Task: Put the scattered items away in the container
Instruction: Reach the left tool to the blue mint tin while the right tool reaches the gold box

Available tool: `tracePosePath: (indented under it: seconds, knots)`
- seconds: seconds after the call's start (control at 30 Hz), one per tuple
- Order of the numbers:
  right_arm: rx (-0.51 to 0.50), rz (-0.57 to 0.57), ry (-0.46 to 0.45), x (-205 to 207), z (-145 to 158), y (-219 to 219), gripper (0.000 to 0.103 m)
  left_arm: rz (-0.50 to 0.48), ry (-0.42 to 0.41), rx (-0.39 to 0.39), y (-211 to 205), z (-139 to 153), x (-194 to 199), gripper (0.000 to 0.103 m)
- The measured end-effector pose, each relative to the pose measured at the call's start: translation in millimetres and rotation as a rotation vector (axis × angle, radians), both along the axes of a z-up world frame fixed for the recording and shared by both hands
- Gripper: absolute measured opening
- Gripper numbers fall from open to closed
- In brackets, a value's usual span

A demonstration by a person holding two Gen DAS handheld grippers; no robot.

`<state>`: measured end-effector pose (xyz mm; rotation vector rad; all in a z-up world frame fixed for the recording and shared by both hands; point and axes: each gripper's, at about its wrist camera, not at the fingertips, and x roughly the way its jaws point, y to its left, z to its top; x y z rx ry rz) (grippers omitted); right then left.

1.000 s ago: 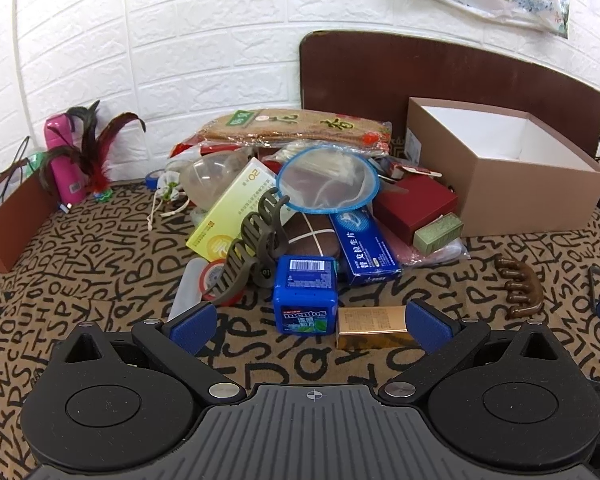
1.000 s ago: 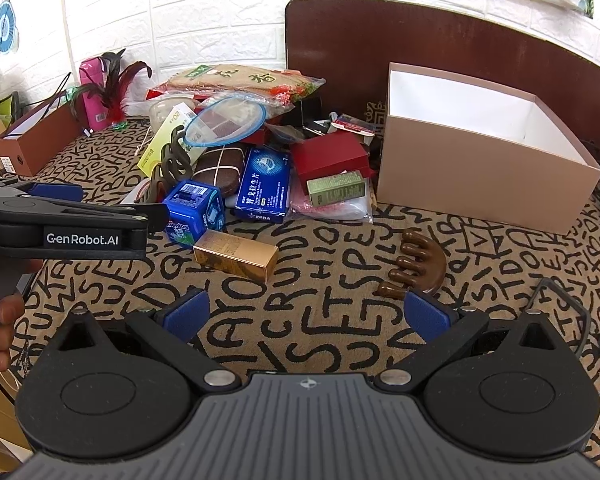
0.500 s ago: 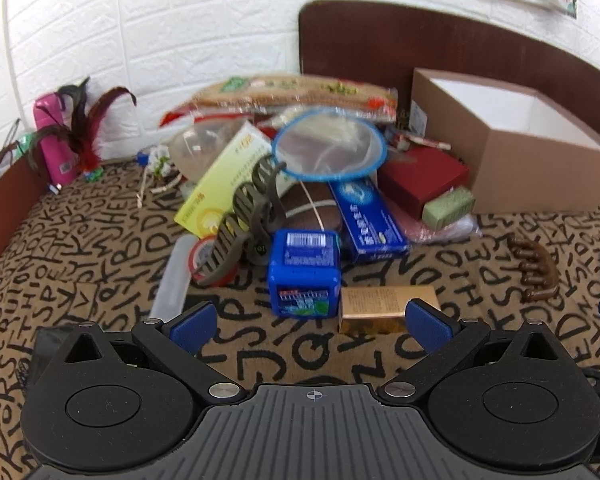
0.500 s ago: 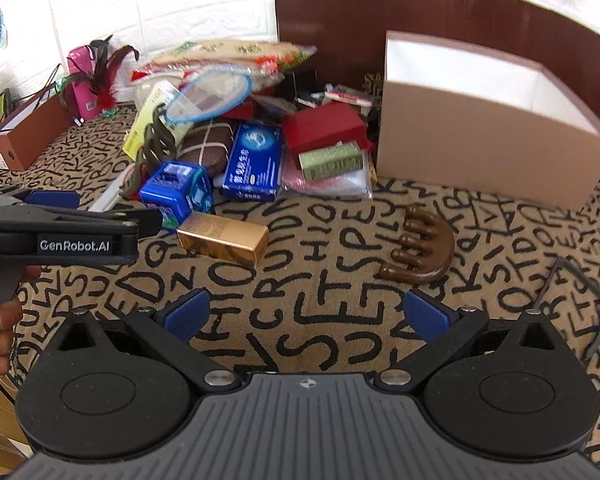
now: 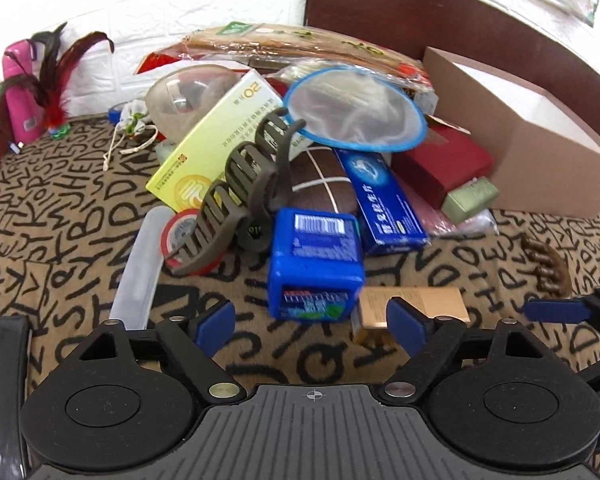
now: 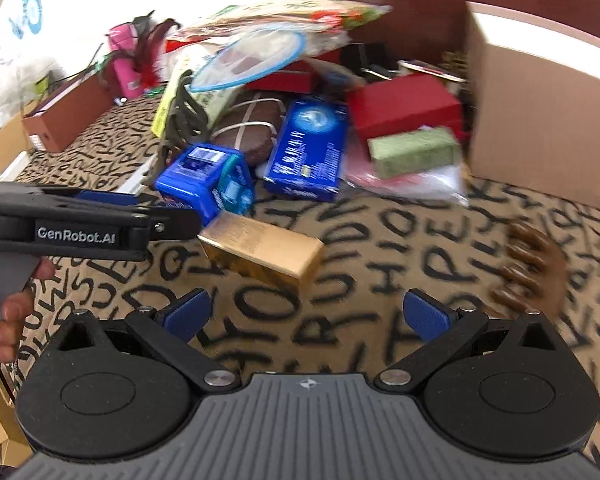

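My left gripper is open, low over the patterned cloth, with the blue Mentos box just beyond its fingertips. A gold box lies right of it, partly behind my right finger. My right gripper is open and empty, just short of the gold box. The Mentos box lies behind the gold one. The open brown cardboard container stands at the right back, also in the right wrist view. The left gripper shows from the side at the left of the right wrist view.
A pile lies behind: an olive hair claw, blue toothpaste box, yellow-green box, blue-rimmed strainer, red box, small green box. A brown wooden comb lies at the right. A pink bottle stands far left.
Both grippers have moved forward and down toward the items. The Mentos box and gold box now look larger and closer. Both stay open.
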<state>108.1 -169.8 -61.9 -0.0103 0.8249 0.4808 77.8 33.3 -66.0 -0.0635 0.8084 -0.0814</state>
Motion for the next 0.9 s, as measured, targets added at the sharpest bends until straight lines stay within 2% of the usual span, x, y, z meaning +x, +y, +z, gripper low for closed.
tracePosePath:
  seconds: [0.1, 0.23, 0.33, 0.4, 0.47, 0.5, 0.57, 0.63, 0.77, 0.8, 0.87, 0.9]
  knots:
    - [-0.007, 0.046, -0.017, 13, -4, 9, 0.098, -0.011, 0.009, -0.015, 2, -3, 11, 0.089]
    - [-0.014, 0.097, -0.011, 26, -12, 17, 0.083, -0.016, 0.027, -0.019, 1, -10, 23, 0.089]
    - [-0.023, 0.114, -0.028, 28, -13, 19, 0.075, -0.016, 0.037, -0.027, 2, -15, 29, 0.089]
    - [-0.007, 0.114, -0.023, 27, -13, 16, 0.068, -0.010, 0.041, -0.044, 5, -18, 32, 0.085]
    - [-0.004, 0.100, -0.021, 23, -12, 12, 0.052, -0.009, 0.038, -0.068, 8, -18, 34, 0.080]
    - [-0.004, 0.092, -0.018, 21, -12, 10, 0.047, -0.012, 0.036, -0.079, 9, -18, 34, 0.072]
    - [-0.005, 0.077, -0.007, 16, -11, 4, 0.025, -0.017, 0.032, -0.093, 9, -18, 35, 0.064]
    - [-0.004, 0.079, 0.012, 9, -9, -1, 0.018, -0.017, 0.025, -0.089, 8, -18, 33, 0.063]
    - [-0.032, 0.121, 0.007, -8, -3, -2, 0.018, -0.018, 0.017, -0.089, 9, -17, 24, 0.061]
    - [-0.047, 0.125, -0.011, -8, -1, -1, 0.026, -0.017, 0.015, -0.087, 11, -16, 21, 0.061]
    - [-0.070, 0.131, -0.061, -3, 2, 2, 0.079, -0.016, 0.009, -0.069, 15, -14, 11, 0.061]
    - [-0.076, 0.140, -0.106, -1, 4, 5, 0.086, -0.015, 0.009, -0.062, 17, -12, 6, 0.060]
